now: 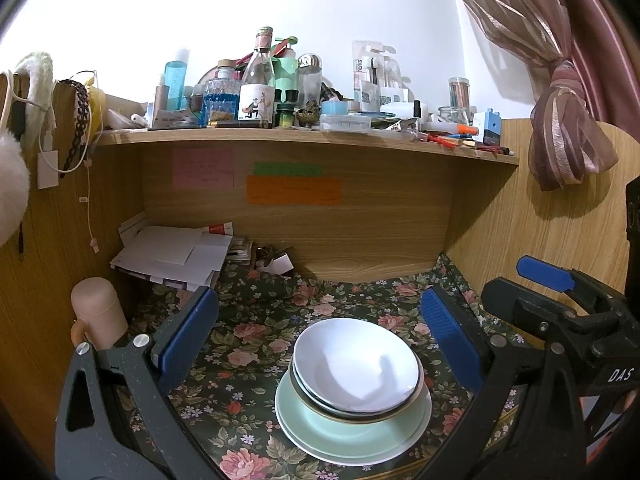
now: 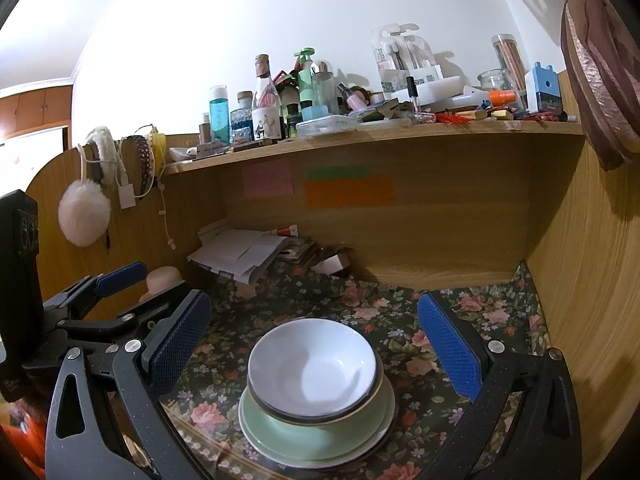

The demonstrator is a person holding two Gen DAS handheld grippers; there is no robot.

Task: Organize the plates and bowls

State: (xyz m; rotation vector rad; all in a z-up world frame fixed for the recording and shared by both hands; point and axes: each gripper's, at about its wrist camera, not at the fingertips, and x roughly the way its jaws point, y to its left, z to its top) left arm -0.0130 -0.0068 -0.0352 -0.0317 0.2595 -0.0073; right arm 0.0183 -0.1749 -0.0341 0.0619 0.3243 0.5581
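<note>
A white bowl (image 1: 356, 364) sits nested on top of other bowls, on a pale green plate (image 1: 352, 432) over a white plate, on the floral tablecloth (image 1: 248, 344). The same stack shows in the right wrist view: the white bowl (image 2: 314, 366) and the green plate (image 2: 316, 436). My left gripper (image 1: 320, 336) is open and empty, its blue pads on either side of the stack and above it. My right gripper (image 2: 316, 340) is open and empty, likewise straddling the stack. The right gripper's body (image 1: 560, 312) shows at the right of the left wrist view.
A wooden desk alcove surrounds the stack, with a shelf (image 1: 304, 136) crowded with bottles and stationery above. A pile of papers (image 1: 176, 256) lies at the back left. A pink cup (image 1: 98, 312) stands at the left. A curtain (image 1: 560, 120) hangs at the right.
</note>
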